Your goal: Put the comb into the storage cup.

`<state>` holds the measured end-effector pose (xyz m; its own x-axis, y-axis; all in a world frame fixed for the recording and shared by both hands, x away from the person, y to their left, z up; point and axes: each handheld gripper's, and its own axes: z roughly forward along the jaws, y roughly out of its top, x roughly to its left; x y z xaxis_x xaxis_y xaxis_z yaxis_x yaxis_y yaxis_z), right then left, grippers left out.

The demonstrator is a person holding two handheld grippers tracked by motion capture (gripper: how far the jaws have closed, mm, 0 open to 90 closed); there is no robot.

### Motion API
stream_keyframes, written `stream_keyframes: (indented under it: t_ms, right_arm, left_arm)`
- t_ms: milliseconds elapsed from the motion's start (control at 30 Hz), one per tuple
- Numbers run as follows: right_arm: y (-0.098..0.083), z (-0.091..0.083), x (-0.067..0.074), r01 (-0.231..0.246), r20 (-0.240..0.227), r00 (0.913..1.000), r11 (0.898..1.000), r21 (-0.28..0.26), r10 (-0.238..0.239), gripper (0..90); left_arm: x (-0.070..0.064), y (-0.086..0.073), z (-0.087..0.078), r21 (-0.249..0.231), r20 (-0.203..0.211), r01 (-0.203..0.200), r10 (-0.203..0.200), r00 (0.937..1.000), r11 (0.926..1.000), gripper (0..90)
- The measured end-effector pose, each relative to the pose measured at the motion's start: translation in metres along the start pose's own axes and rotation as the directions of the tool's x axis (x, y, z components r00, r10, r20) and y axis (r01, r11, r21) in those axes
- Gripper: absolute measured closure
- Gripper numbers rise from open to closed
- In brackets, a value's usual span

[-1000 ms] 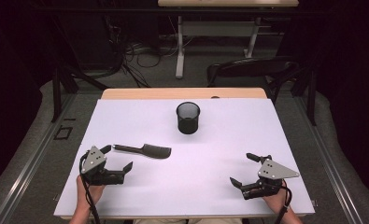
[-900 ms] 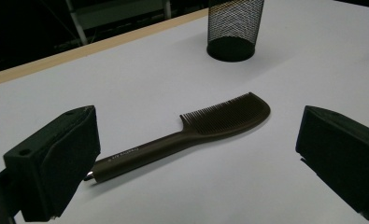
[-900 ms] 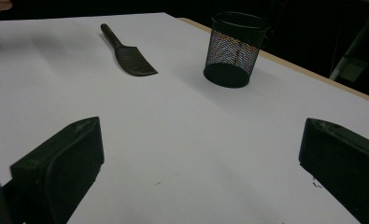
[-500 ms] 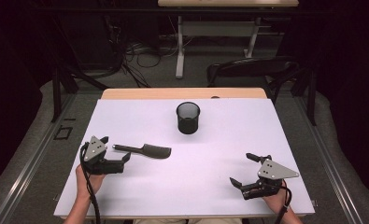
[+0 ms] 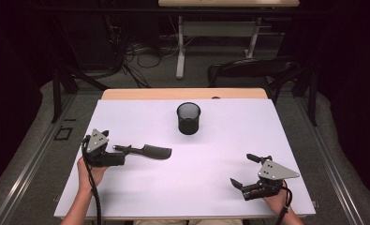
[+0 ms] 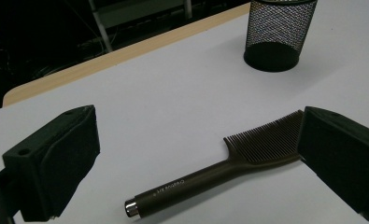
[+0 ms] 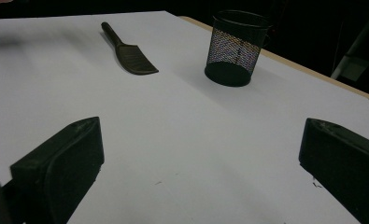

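Note:
A dark comb lies flat on the white table, its handle pointing left. My left gripper sits at the handle end, open. In the left gripper view the comb lies between the wide-apart jaws of my left gripper, untouched. A black mesh cup stands upright near the far middle of the table. My right gripper rests open near the front right edge with nothing between its jaws. In the right gripper view, my right gripper faces the comb and the mesh cup, both far ahead.
A strip of the wooden tabletop shows past the white sheet's far edge. Behind the table stand a dark chair and a desk frame, with cables on the floor.
My left gripper has moved forward and a little right, up to the comb's handle, so the handle now lies between its open jaws. The right gripper has stayed still.

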<state>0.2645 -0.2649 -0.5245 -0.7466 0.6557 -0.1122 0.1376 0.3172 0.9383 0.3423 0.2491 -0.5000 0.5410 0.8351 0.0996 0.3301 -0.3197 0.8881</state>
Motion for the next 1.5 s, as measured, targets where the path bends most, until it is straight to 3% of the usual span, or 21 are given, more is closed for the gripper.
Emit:
stream_keyframes:
  t_ms: [267,500,667,867,1267,1500]
  right_arm:
    - [0.000,0.000,0.000,-0.004,0.000,1.0000,1.000,0.000,0.004,0.0]
    - [0.000,0.000,-0.001,0.002,0.000,1.0000,1.000,0.003,-0.002,0.0]
    - [0.000,0.000,-0.001,0.000,0.000,1.0000,1.000,0.004,0.000,0.0]
    - [-0.001,0.000,-0.001,0.002,-0.001,1.0000,1.000,0.008,-0.002,0.0]
    - [-0.001,0.000,-0.001,0.002,-0.004,1.0000,1.000,0.008,-0.002,0.0]
    - [-0.001,0.000,-0.001,-0.002,-0.006,1.0000,1.000,0.009,0.002,0.0]
  left_arm:
    - [0.007,0.004,0.006,-0.018,-0.027,0.005,-0.006,0.9996,0.9998,0.0]
    - [0.017,0.003,0.015,0.009,-0.049,0.025,-0.025,0.9985,0.9996,0.5]
    - [0.018,0.006,0.020,0.011,-0.065,0.025,-0.024,0.9976,0.9996,8.1]
    - [0.020,0.008,0.026,0.022,-0.080,0.015,-0.013,0.9967,0.9996,24.5]
    - [0.029,-0.001,0.034,0.094,-0.073,0.035,-0.028,0.9969,0.9949,87.3]
    - [0.030,-0.008,0.041,0.138,-0.089,0.029,-0.017,0.9959,0.9900,90.0]
